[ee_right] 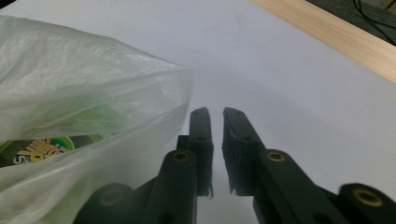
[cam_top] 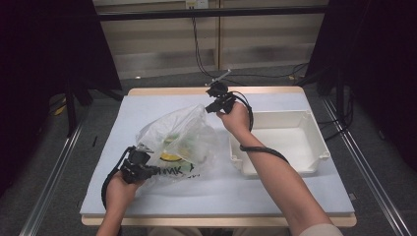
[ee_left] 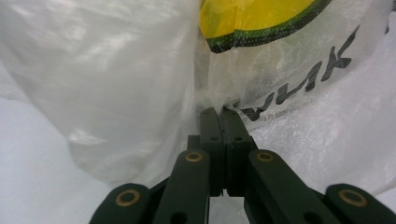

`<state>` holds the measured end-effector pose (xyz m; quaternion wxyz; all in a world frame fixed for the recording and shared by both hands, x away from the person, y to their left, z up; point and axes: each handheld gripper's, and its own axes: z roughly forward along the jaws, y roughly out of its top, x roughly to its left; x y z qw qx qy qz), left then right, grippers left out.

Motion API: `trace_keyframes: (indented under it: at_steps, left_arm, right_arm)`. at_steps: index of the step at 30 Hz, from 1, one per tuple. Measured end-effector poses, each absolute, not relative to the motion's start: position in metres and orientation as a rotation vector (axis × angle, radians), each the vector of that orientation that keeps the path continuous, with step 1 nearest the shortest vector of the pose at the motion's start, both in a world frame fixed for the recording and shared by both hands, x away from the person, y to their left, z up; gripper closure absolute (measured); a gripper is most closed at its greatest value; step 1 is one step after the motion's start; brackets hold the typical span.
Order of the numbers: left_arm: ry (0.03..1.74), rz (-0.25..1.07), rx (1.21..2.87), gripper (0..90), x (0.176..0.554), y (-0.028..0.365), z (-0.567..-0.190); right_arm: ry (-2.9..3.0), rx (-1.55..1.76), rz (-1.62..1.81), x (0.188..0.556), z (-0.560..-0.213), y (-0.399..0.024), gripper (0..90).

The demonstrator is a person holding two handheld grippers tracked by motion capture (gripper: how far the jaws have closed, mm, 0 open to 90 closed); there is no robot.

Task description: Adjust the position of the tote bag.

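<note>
A thin, see-through plastic bag [cam_top: 179, 142] lies left of centre in the high view, on the pale sheet covering the worktop [cam_top: 275, 189], with a yellow-and-green print and dark lettering on its near face and something green and yellow showing faintly through the film. The left tool [cam_top: 147, 169], at the lower left of that view, is clenched on the bag's lower edge; in the left gripper view its jaws stand pressed together with a pinch of the film [ee_left: 219, 105] caught at their tips, the yellow print just above. The right tool [cam_top: 212, 105], above centre in the high view, sits at the bag's raised upper corner. In the right gripper view the right tool's [ee_right: 214, 112] jaws stand slightly parted and released, nothing between them, with the bag's corner [ee_right: 93, 93] just beside them on the left. A white tray [cam_top: 314, 142] rests to the right of the bag, near it.
</note>
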<state>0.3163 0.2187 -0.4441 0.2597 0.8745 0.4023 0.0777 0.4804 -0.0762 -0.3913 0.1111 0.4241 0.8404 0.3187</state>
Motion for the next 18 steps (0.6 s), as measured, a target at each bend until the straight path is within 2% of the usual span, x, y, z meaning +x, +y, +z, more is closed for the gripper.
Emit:
trace_keyframes:
  at_steps: [3,4,7,8,14,15,18]
  left_arm:
    - [1.077,0.226,2.365,89.1,0.315,0.218,-0.441]
    - [1.077,0.23,2.358,89.1,0.315,0.217,-0.439]
    - [1.074,0.226,2.357,89.0,0.315,0.217,-0.438]
    - [1.071,0.233,2.355,89.0,0.315,0.217,-0.438]
    - [1.061,0.235,2.343,88.9,0.316,0.215,-0.435]
    - [1.058,0.236,2.342,88.9,0.316,0.215,-0.435]
    - [1.063,0.248,2.331,88.8,0.316,0.214,-0.435]
  right_arm:
    - [2.483,1.24,0.95,0.476,-0.388,-0.077,76.8]
    - [2.482,1.247,0.959,0.474,-0.386,-0.079,69.1]
    - [2.491,1.26,0.961,0.472,-0.382,-0.084,67.2]
    - [2.487,1.265,0.982,0.47,-0.378,-0.087,59.3]
    - [2.509,1.25,0.979,0.465,-0.367,-0.09,51.1]
    - [2.519,1.233,0.977,0.464,-0.364,-0.089,45.7]
    - [2.522,1.237,0.988,0.463,-0.362,-0.089,44.4]
